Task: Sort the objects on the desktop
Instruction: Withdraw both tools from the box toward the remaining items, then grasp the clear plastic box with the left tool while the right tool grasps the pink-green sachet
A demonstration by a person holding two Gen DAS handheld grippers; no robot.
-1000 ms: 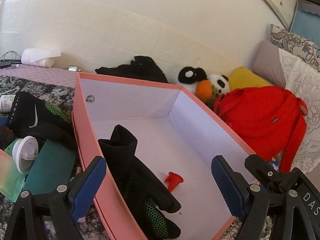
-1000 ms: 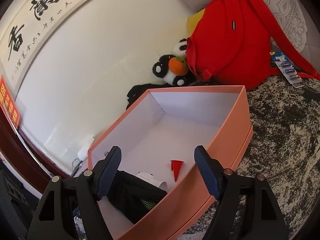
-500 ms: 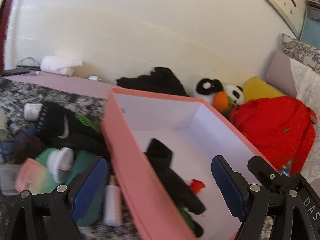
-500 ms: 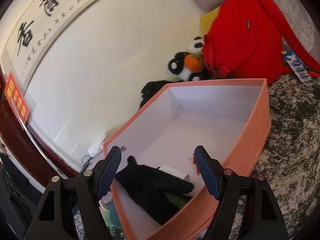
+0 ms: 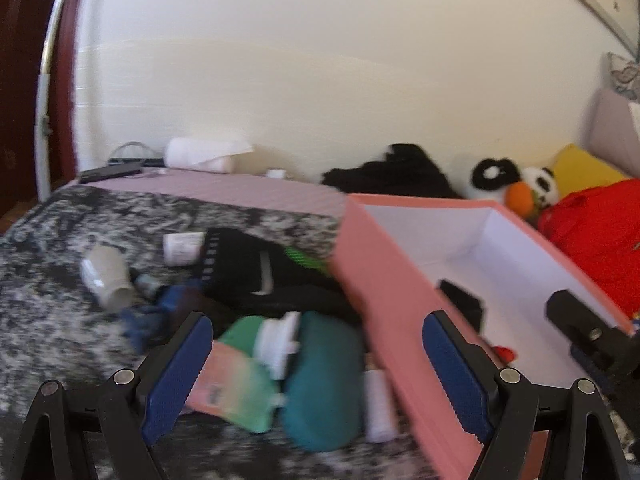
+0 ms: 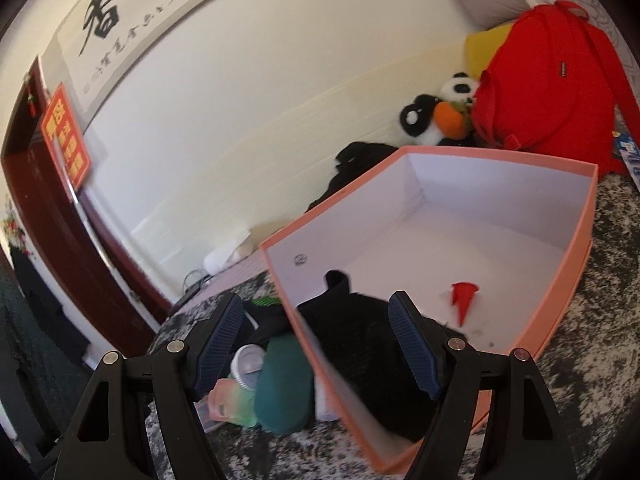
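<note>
Left wrist view is showing the left gripper with its blue fingers spread wide and nothing between them, hanging over a clutter pile just beside the pink box. Lying in that pile beside the box's long outer wall are a teal case, a pink-and-green pouch with a white cap, a black glove and a white bottle tipped on its side; motion blur is making the smaller pieces hard to identify. The box's long axis is running away from the cameras toward the red backpack.

Right wrist view is showing the right gripper, fingers likewise wide apart and empty, straddling the box's near corner. Inside the box, a second black glove is lying against the near end, partly hidden behind the gripper. A small red cone is lying on the box floor just beyond the glove, its tip pointing toward the camera.
</note>
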